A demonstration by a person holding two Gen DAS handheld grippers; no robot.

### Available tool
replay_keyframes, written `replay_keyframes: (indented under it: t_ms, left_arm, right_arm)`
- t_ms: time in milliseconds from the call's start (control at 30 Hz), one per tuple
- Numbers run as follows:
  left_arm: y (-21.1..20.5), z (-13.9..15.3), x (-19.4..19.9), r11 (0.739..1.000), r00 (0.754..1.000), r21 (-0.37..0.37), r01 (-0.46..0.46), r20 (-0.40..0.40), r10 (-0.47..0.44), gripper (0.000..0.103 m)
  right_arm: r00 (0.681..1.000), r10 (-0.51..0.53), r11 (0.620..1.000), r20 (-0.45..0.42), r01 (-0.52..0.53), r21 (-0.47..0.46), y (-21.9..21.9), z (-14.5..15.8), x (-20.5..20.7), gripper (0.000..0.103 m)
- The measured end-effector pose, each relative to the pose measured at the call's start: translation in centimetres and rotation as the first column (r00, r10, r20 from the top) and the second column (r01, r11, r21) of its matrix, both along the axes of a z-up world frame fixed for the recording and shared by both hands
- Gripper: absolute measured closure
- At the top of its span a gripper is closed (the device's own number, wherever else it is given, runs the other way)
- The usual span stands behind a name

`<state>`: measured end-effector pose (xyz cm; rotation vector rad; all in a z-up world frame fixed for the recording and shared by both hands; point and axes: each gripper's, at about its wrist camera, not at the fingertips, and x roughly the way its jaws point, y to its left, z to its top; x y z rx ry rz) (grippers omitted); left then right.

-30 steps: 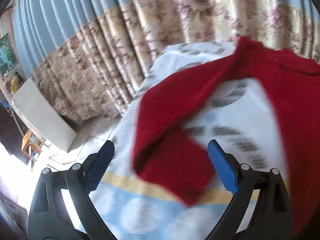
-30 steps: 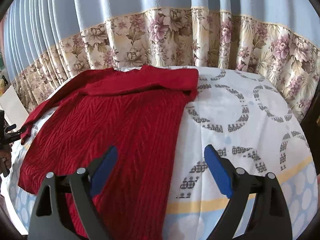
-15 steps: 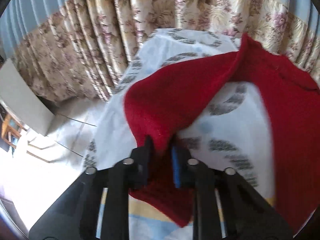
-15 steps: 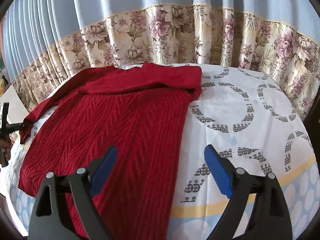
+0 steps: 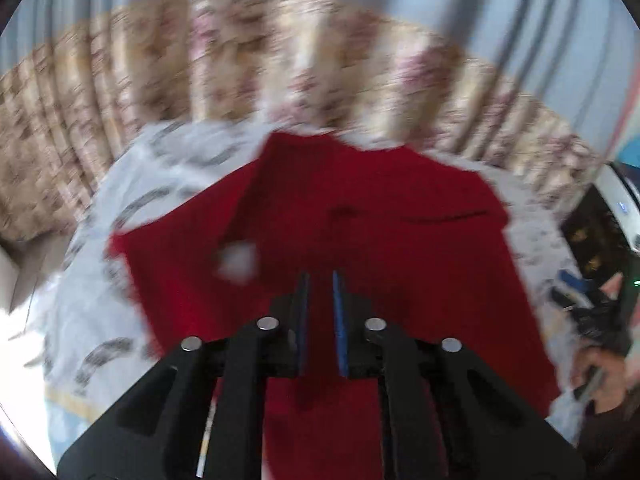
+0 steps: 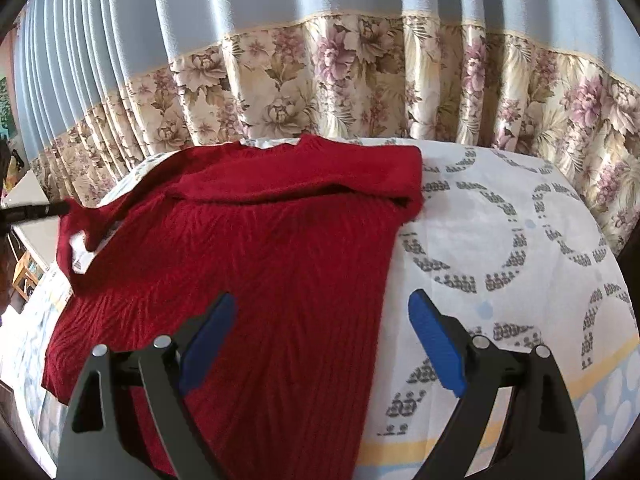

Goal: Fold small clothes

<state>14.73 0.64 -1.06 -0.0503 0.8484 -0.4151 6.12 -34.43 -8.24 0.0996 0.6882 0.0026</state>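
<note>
Item: red cable-knit sweater, lying flat on a bed covered by a white sheet printed with grey rings. Its long axis runs from the collar, at the far edge near the floral-bordered blue curtain, down to the hem at the near edge.

Sleeve nearest the sweater's right edge: already folded across the chest, just under the collar.

Sleeve on the sweater's left edge: lifted off the sheet, its cuff pinched by the left claw. The blue pads are drawn nearly together on the red knit; the view is motion-blurred, so the exact bite is unclear.

Right claw: pads wide apart, holding nothing, hovering over the sweater's right side near the hem.

Governing relation: the sweater body lies ahead of and to the right of the left claw, so the sleeve would likely travel inward across the long axis. The left hand is nearer the sleeve; the right is nearer the hem.

Status, judged: sleeve-folding stage, lengthwise fold not yet made.
</note>
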Motion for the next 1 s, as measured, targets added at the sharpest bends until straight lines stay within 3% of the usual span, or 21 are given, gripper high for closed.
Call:
replay_keyframes:
  t_ms: [133,267,400,433,533,700,767,867,1000]
  left_arm:
    - [-6.1,3.4,0.1,0.994,0.993,0.002,0.105,0.059,-0.105,0.096]
    - [-7.3,4.6,0.3,0.995,0.991,0.043,0.089,0.099,-0.093,0.092]
    - [-4.6,3.0,1.0,0.995,0.995,0.098,0.002,0.101,-0.012,0.057]
    - [-3.3,2.1,1.1,0.99,0.994,0.136,-0.043,0.11,0.028,0.044]
    - [0.5,0.2,1.1,0.971,0.984,0.195,-0.141,0.132,0.117,0.02]
    - [7.6,-3.0,2.3,0.912,0.963,0.316,-0.261,0.154,0.222,0.014]
    - [9.0,-3.5,3.3,0.905,0.969,0.35,-0.241,0.139,0.204,0.014]
    - [9.2,-3.6,4.8,0.93,0.988,0.337,-0.147,0.102,0.12,0.013]
    - [6.4,-5.2,6.7,0.894,0.993,0.437,-0.101,0.103,0.062,0.013]
  right_arm:
    - [1.0,0.015,1.0,0.017,-0.015,0.016,0.7,0.8,0.4,0.014]
    - [0.997,0.077,0.996,0.014,-0.078,0.036,3.0,0.8,0.6,0.014]
    - [0.993,0.119,0.992,0.003,-0.119,0.032,5.3,-0.2,0.5,0.014]
    - [0.992,0.122,0.992,-0.006,-0.122,0.04,5.8,-0.7,0.7,0.014]
    - [0.993,0.117,0.992,-0.021,-0.116,0.041,7.0,-1.2,1.1,0.014]
    - [0.989,0.147,0.989,-0.021,-0.147,0.025,9.8,-1.1,1.9,0.014]
    - [0.986,0.165,0.986,-0.018,-0.165,0.017,10.9,-1.0,2.0,0.014]
    - [0.984,0.176,0.984,-0.023,-0.175,0.022,12.0,-1.1,2.4,0.014]
    - [0.986,0.166,0.986,-0.031,-0.166,0.03,12.4,-1.3,2.7,0.014]
